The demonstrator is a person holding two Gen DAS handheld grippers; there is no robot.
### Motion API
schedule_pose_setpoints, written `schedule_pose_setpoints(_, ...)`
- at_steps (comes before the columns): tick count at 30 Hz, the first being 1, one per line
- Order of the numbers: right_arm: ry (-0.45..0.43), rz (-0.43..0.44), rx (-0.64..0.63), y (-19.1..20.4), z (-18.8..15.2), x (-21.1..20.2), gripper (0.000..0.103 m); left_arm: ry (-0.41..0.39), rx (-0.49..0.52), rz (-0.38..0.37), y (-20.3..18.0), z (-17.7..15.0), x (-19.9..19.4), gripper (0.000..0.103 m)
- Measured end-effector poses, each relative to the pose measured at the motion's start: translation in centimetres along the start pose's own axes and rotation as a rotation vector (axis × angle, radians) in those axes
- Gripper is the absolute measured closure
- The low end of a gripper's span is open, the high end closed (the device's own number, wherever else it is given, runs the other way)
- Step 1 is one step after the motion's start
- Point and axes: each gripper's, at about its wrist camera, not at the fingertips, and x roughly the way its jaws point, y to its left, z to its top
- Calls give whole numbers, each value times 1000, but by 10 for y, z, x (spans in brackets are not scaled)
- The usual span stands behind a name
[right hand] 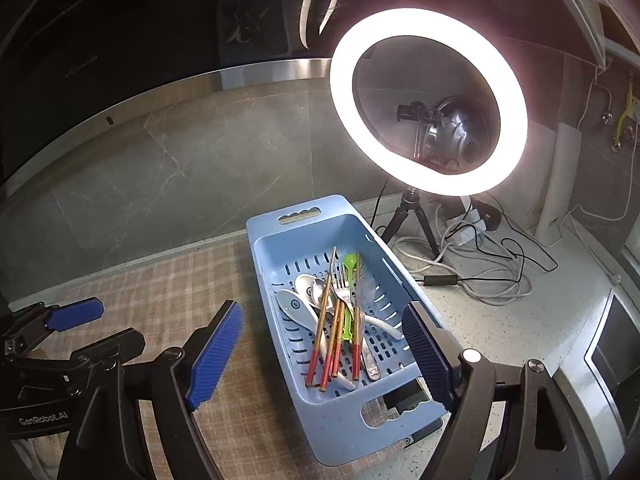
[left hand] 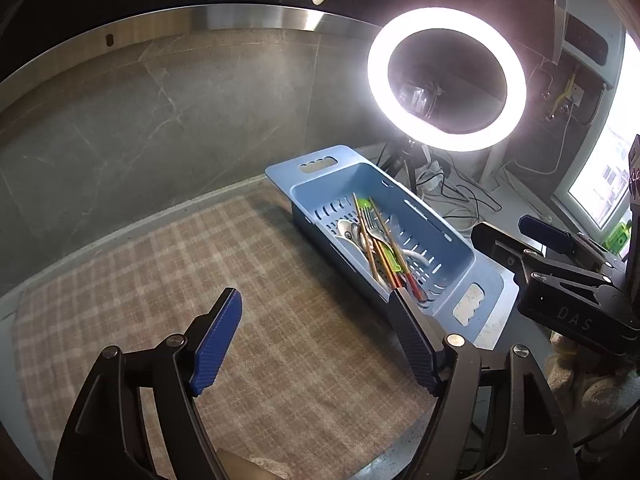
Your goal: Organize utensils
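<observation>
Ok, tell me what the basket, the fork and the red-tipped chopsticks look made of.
Basket: pale blue moulded plastic, matt, with slotted floor and cut-out handles. Fork: probably stainless steel, silvery and reflective. Chopsticks: likely wood or bamboo, brown shafts with red-coated ends.

Blue basket (right hand: 280, 280) holds chopsticks (right hand: 323, 320), spoons; right gripper (right hand: 324, 356) fingers apparently spread, empty.

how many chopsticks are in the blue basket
4 chopsticks, all in the blue basket, lying lengthwise over the spoons and fork, red tips toward the near end. More could be hidden beneath.

one basket (right hand: 280, 240), four chopsticks (right hand: 320, 332), one fork (right hand: 341, 280)
</observation>
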Motion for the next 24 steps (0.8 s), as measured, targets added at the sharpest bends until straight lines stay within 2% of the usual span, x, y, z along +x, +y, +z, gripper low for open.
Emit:
schedule_pose_setpoints(7, -28, -32, -23, 9, -1, -10, 23, -3, 11, -9, -3, -3, -4, 26)
schedule_pose_setpoints(24, -22, -17, -29, 16, -2, -7, 23, -13, -4, 8, -1, -2, -12, 26)
